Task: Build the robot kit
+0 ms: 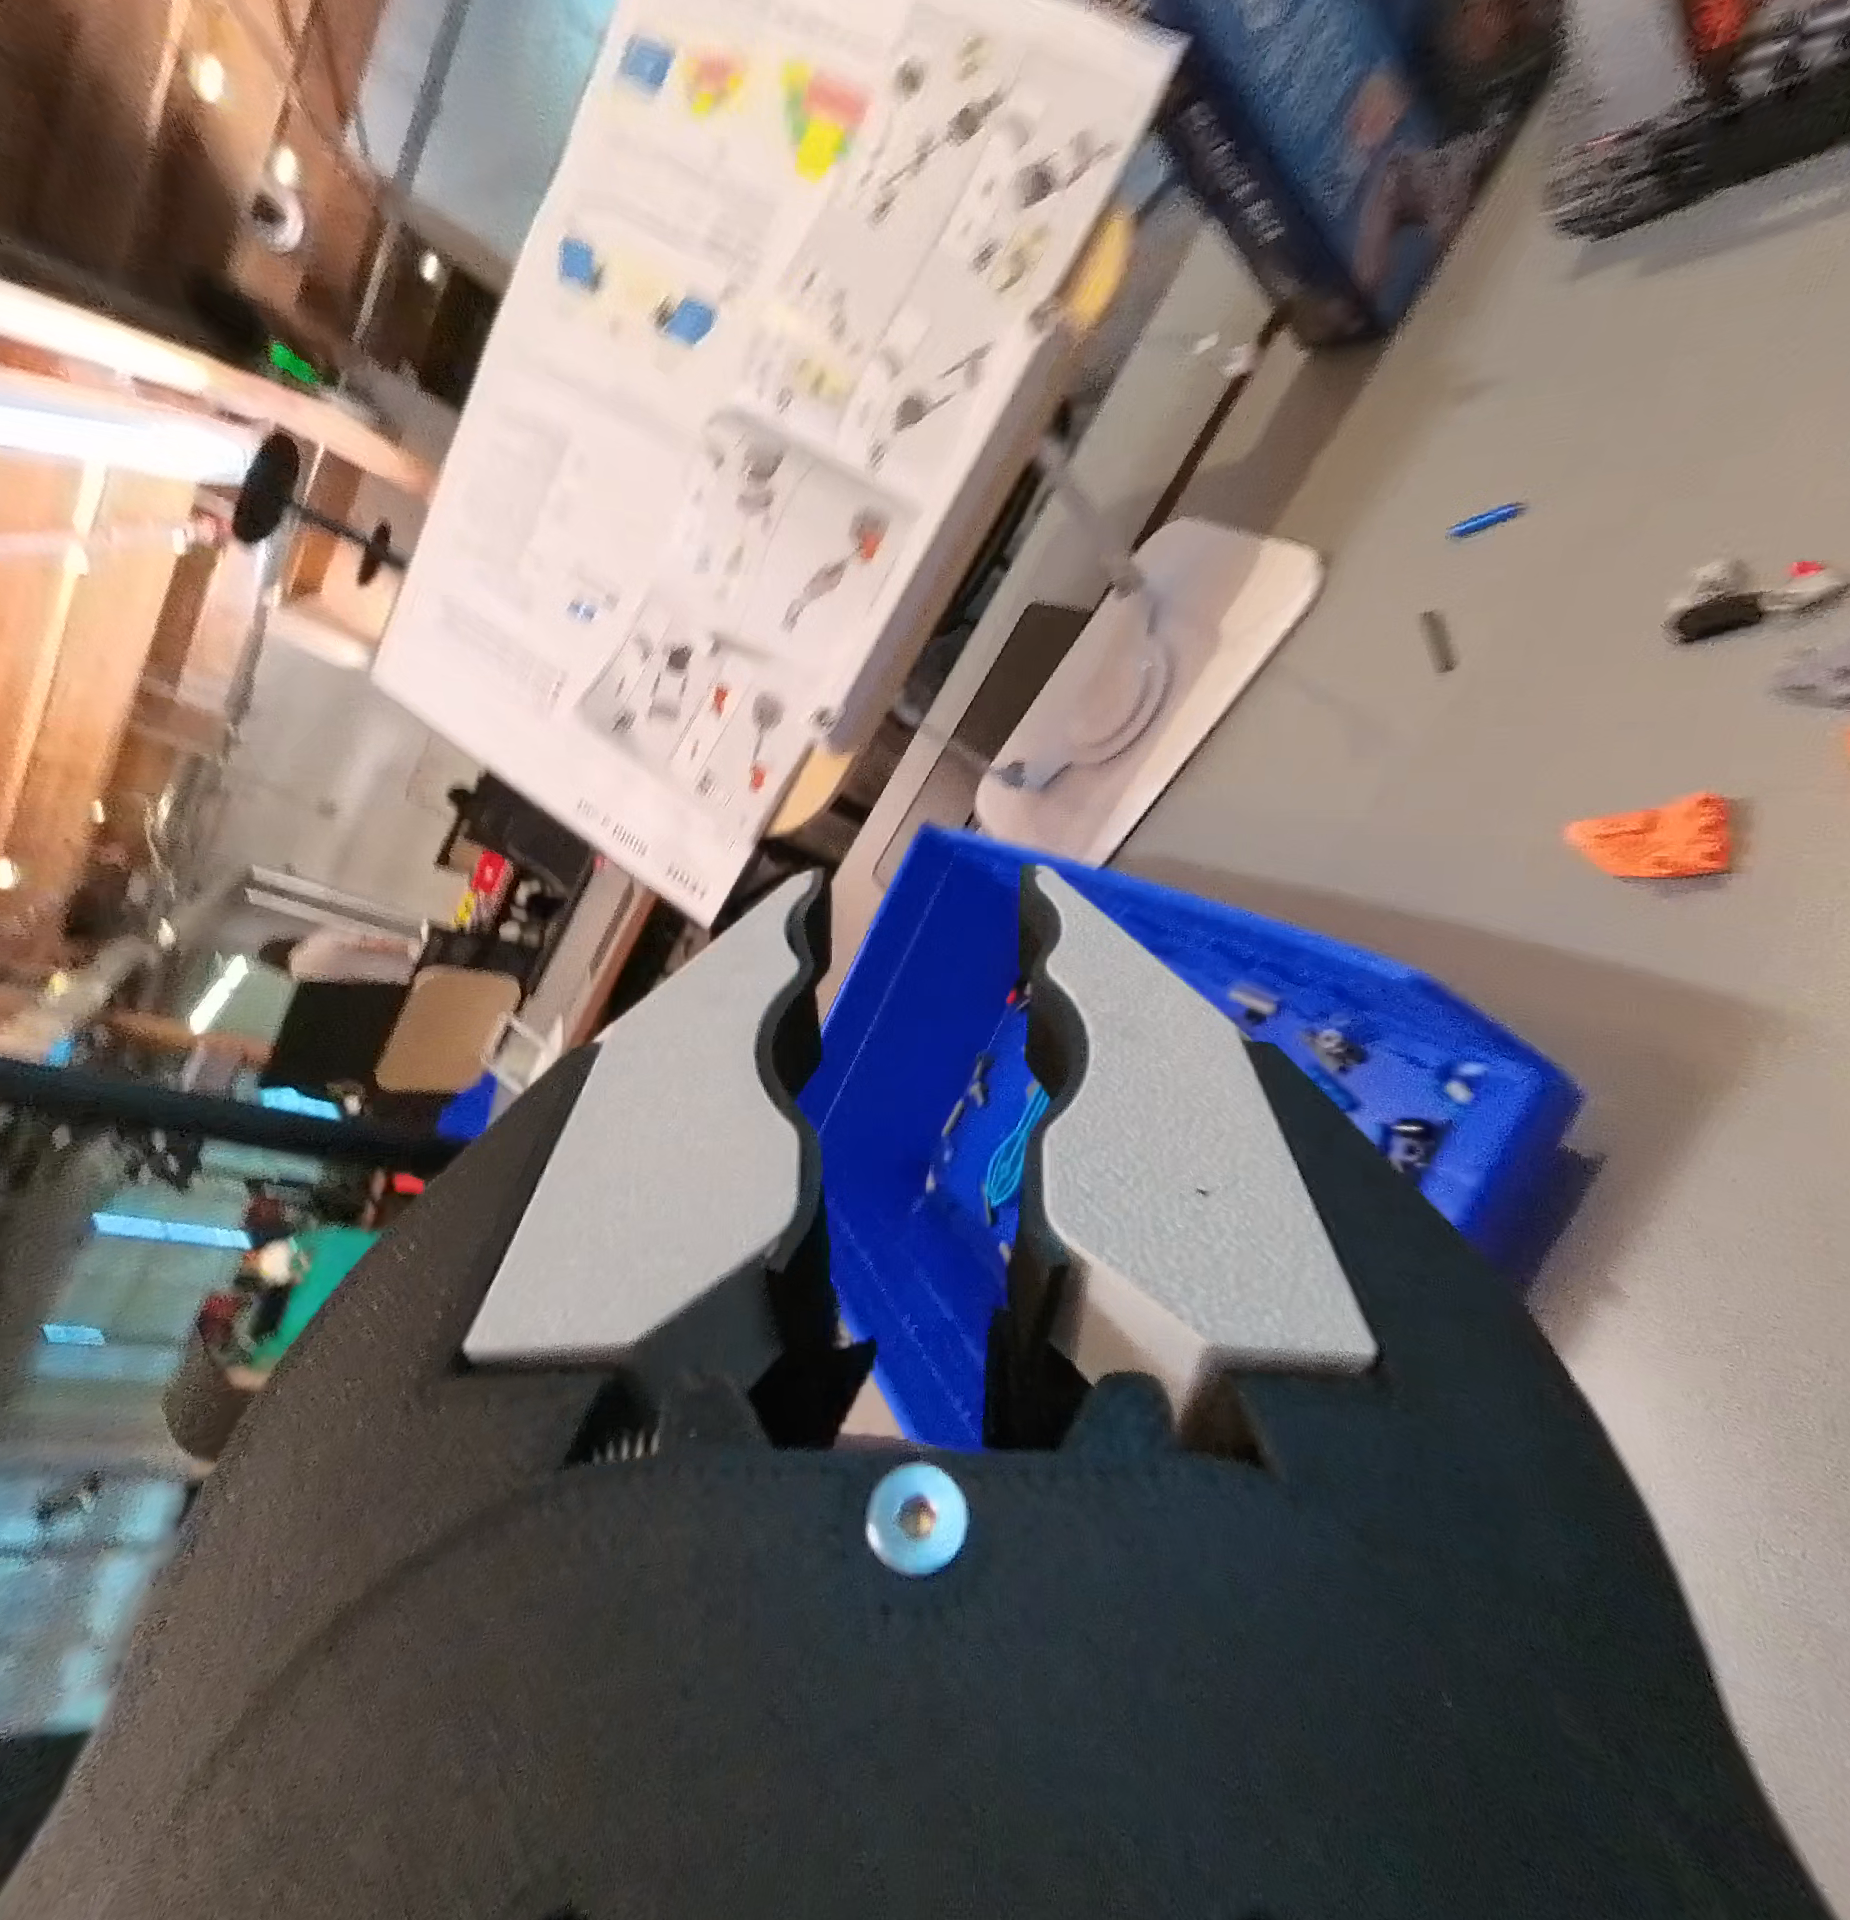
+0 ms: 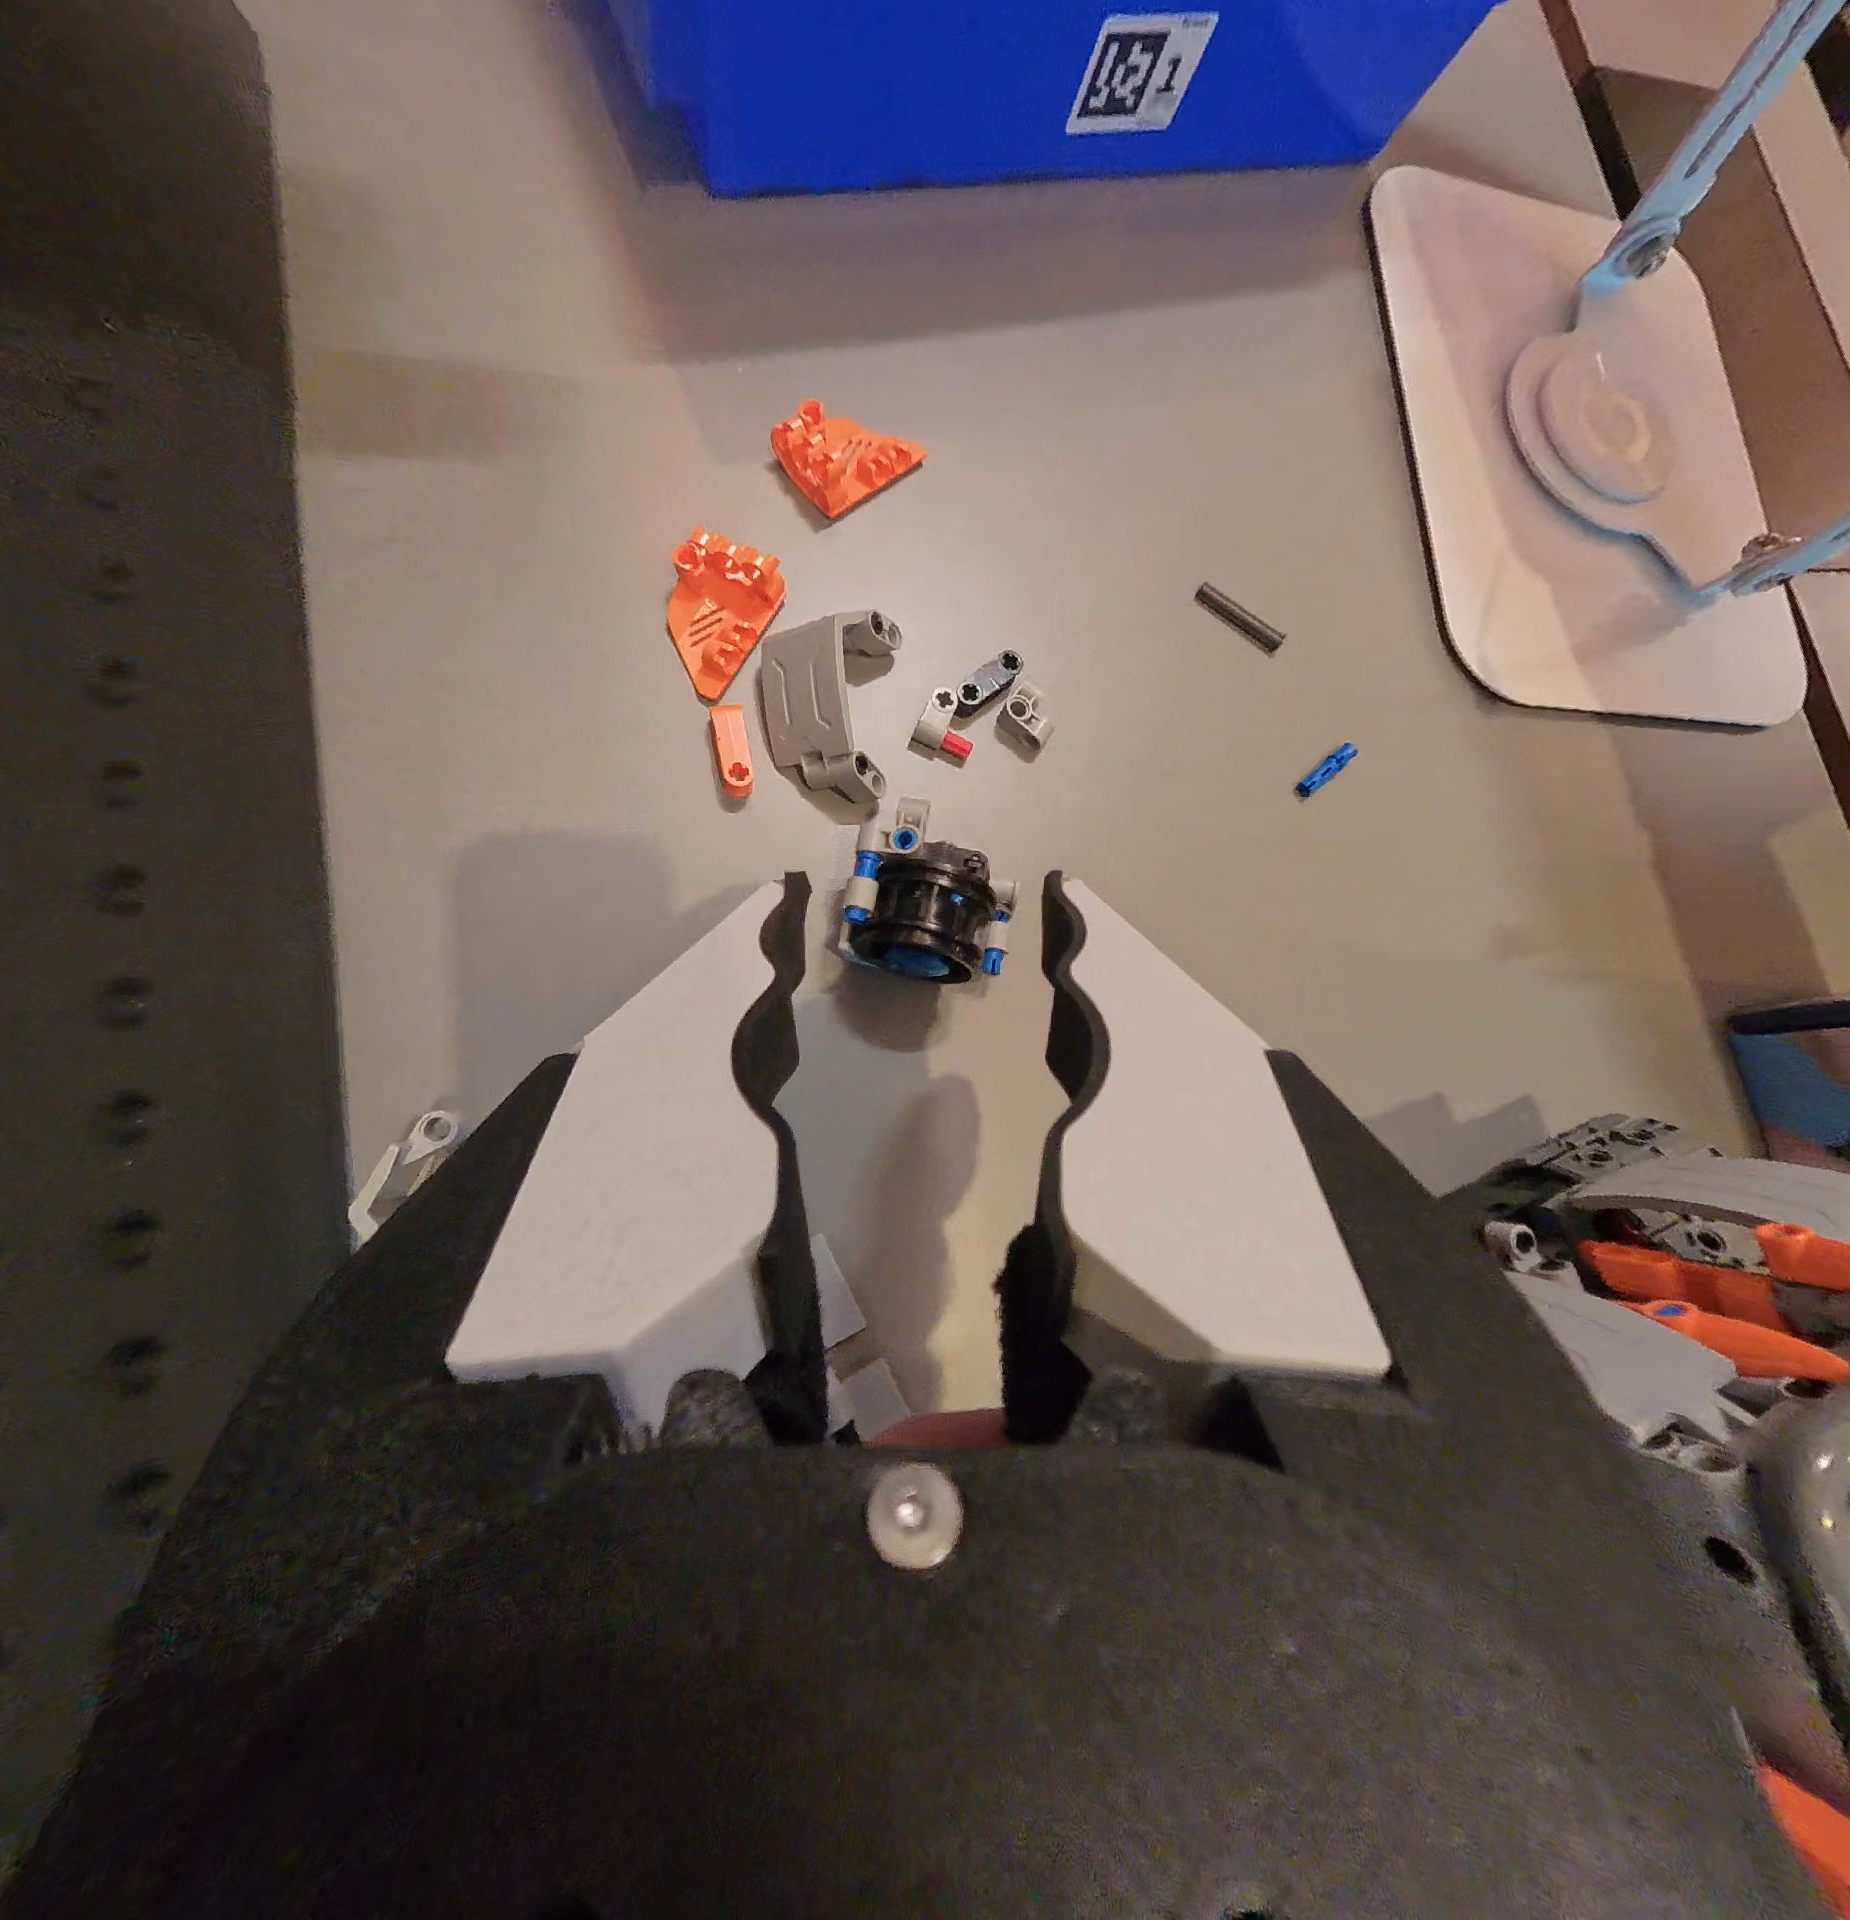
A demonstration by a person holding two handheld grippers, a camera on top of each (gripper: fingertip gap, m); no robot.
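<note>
My right gripper (image 2: 919,883) is open and empty above the grey table. A small black and blue round assembly with grey connectors (image 2: 926,906) lies between its fingertips, on the table. Just beyond lie a grey curved panel (image 2: 812,698), two orange panels (image 2: 844,455) (image 2: 721,611), a small orange piece (image 2: 732,748) and small grey connectors (image 2: 978,707). My left gripper (image 1: 923,894) is open and empty, tilted, held over a blue bin (image 1: 1191,1049) with small parts inside. The left wrist view is blurred.
A blue bin with a white tag (image 2: 1004,83) stands at the table's far side. A white lamp base (image 2: 1565,447) is at right. A black axle (image 2: 1239,617) and blue pin (image 2: 1324,771) lie loose. A partly built grey and orange model (image 2: 1690,1278) sits at right. An instruction sheet (image 1: 755,416) stands behind the bin. My hands' fingertips stand some 30 cm from each other. The small orange piece (image 2: 732,748) is closer to my right gripper, around 7 cm from its tips; the left tips are 30 cm off.
</note>
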